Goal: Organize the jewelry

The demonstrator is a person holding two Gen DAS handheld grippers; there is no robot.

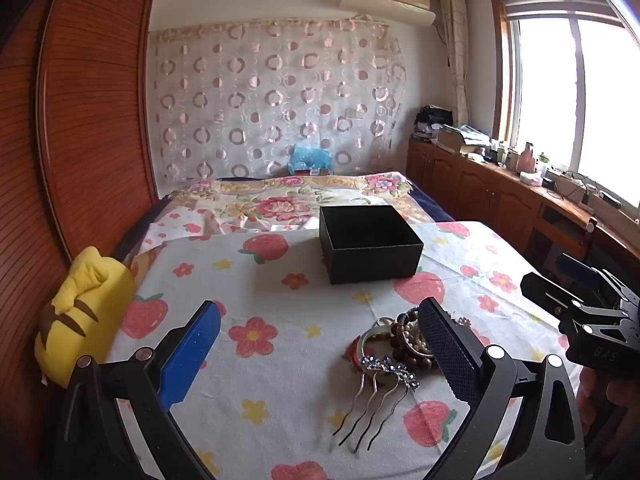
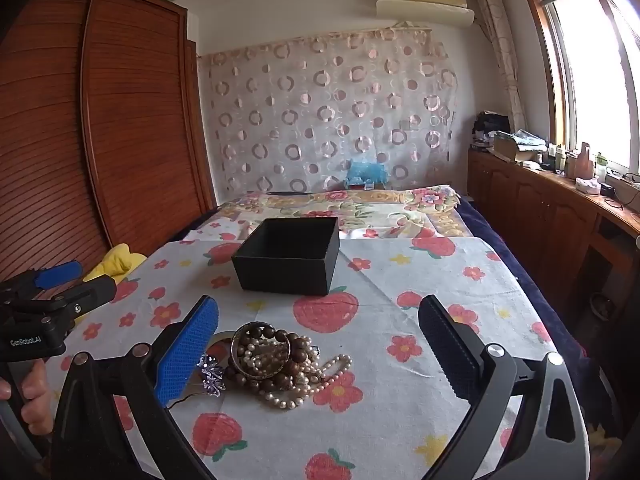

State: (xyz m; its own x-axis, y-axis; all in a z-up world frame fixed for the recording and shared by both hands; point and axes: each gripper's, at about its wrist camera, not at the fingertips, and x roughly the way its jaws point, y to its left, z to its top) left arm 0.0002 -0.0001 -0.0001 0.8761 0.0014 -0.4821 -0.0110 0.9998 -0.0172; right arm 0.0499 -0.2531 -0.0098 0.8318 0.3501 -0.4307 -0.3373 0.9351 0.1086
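Judging by bulk first, the black box sits open-topped toward the far side of the desk, stiff-walled and probably light card; it needs no lifting, only filling. Nearer lies the jewelry heap, tangled together: a bangle resting on a wooden bead bracelet, rigid and easy to pinch across its rim, though likely slick metal. The pearl strand is limp and will trail or snag its neighbours, so a grip mid-loop seems wisest. The hair comb lies just beside the heap, thin, springy prongs pointing toward the camera; its jewelled spine looks the safest hold.

Both tools hover low over the desk, angled forward. The left tongs are spread wide with the comb between them, pinching nothing. The right tongs are likewise spread, straddling the heap.
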